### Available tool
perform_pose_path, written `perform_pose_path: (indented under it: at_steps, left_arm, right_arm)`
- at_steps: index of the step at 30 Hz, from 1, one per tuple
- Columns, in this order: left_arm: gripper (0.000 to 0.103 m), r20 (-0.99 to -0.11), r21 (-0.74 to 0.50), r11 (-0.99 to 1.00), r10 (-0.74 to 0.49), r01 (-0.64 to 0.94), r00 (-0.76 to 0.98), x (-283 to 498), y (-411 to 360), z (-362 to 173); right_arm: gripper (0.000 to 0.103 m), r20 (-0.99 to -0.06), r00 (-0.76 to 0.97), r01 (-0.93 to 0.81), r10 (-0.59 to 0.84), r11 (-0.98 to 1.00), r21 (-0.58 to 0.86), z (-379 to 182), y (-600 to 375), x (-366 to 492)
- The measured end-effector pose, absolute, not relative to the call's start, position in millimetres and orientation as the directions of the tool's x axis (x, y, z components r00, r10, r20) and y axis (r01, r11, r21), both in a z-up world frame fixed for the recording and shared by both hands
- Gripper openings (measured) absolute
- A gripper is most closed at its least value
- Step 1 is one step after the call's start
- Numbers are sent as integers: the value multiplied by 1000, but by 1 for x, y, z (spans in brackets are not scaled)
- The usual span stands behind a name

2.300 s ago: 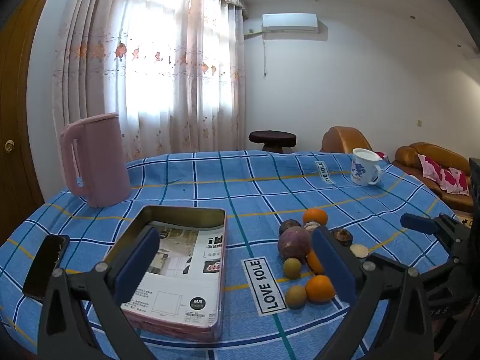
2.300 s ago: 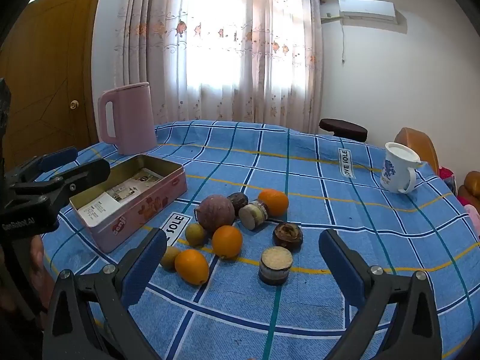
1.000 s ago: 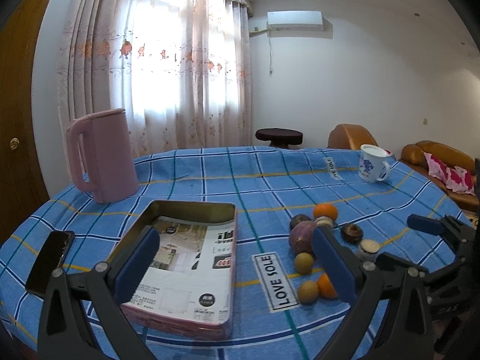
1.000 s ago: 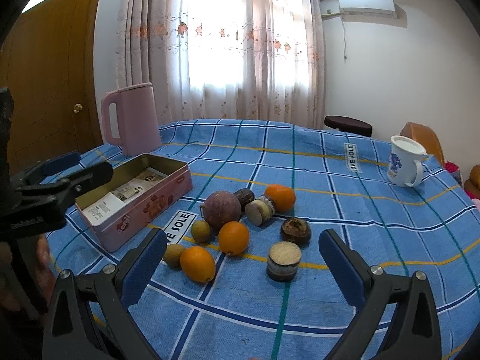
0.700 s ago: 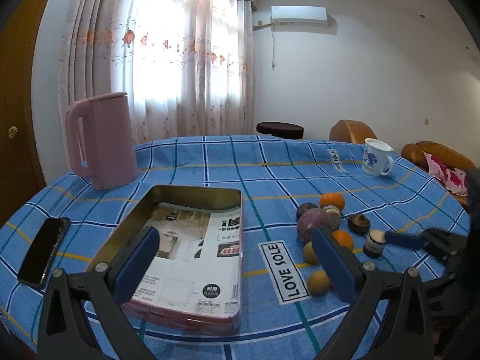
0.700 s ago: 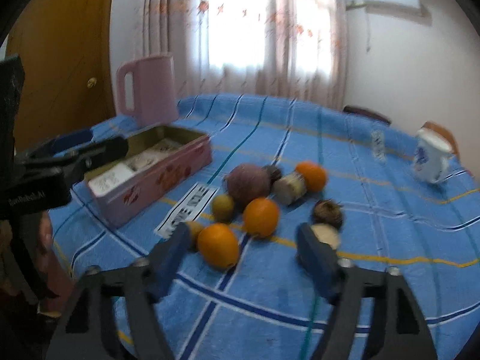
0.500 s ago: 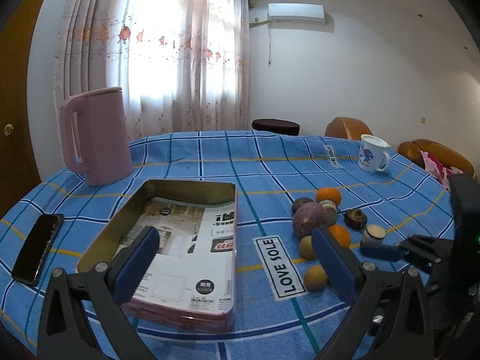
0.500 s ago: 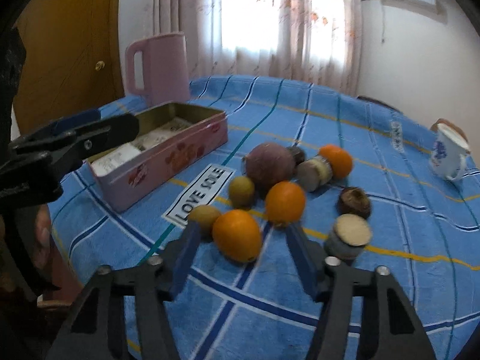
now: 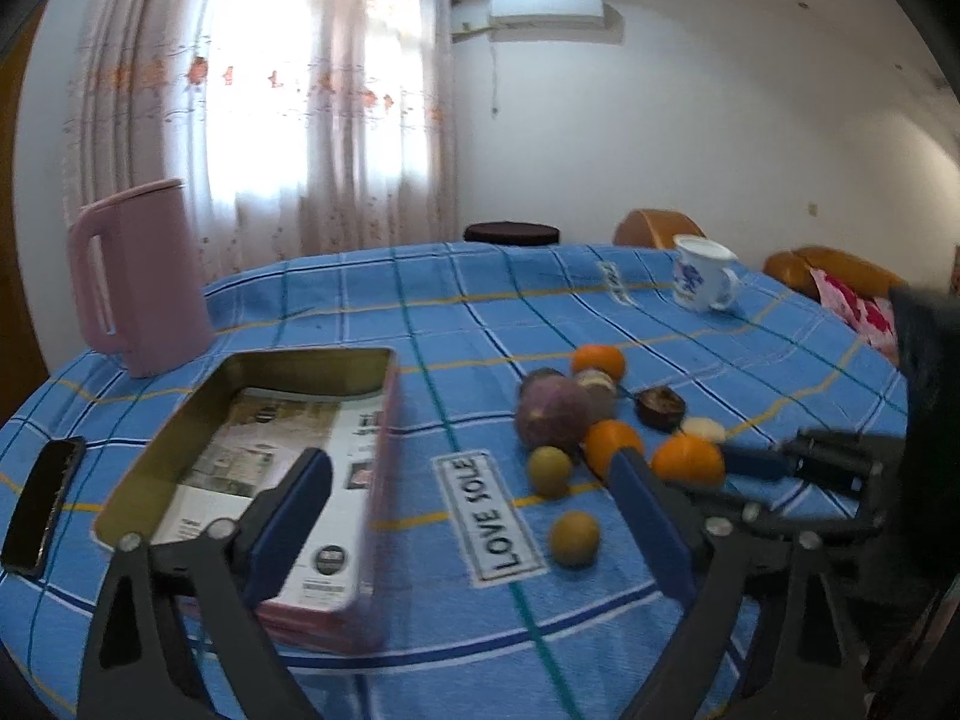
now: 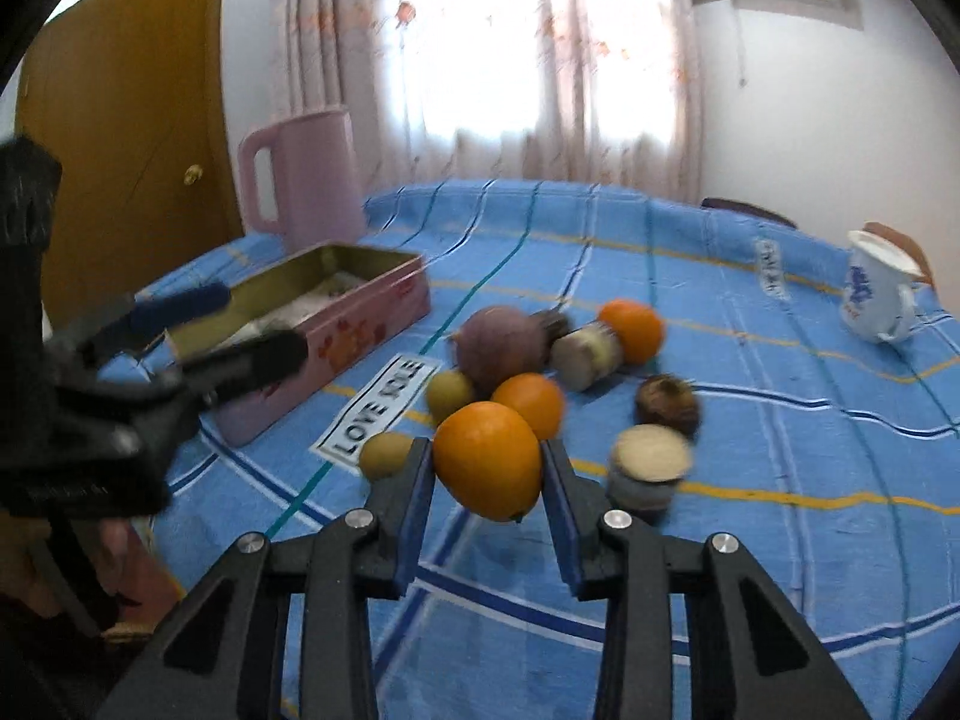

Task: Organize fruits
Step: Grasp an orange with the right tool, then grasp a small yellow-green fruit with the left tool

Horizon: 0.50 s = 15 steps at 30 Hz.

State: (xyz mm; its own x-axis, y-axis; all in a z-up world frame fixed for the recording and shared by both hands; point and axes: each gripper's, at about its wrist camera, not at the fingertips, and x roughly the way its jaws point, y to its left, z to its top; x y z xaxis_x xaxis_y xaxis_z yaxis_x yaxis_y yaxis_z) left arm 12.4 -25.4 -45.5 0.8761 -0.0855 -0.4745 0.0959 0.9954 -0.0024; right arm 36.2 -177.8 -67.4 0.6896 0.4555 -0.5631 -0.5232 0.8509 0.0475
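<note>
My right gripper is shut on an orange and holds it just above the blue cloth; it also shows in the left wrist view. Behind it lie more oranges, a purple fruit, small green-brown fruits and cut halves. An open pink tin stands to the left; it also shows in the left wrist view. My left gripper is open and empty, hovering between the tin and the fruits.
A pink jug stands at the back left, a white mug at the back right. A black phone lies at the table's left edge. A "LOVE SOLE" label is on the cloth.
My right gripper moved down and forward, closed on the nearest orange and lifted it slightly. My left gripper stayed open and drifted a little.
</note>
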Motion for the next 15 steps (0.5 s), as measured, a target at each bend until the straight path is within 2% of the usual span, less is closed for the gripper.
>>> perform_pose_path:
  at_steps: [5,9,13,15]
  left_arm:
    - [85,-533,-28,989,-139,147,835,19,-45,-59]
    - [73,-567,-46,984,-166,170,807,28,-50,-67]
    - [68,-601,-55,978,-192,199,776,37,-56,-75]
    - [60,-621,-71,976,-205,207,757,40,-58,-79]
  right_arm:
    - [37,-526,730,-483,436,874,54,-62,-200,31]
    - [37,-510,741,-469,436,880,71,-61,-210,31]
    - [38,-507,739,-471,443,878,80,-62,-213,32]
    - [38,-508,735,-479,450,874,83,-63,-213,31]
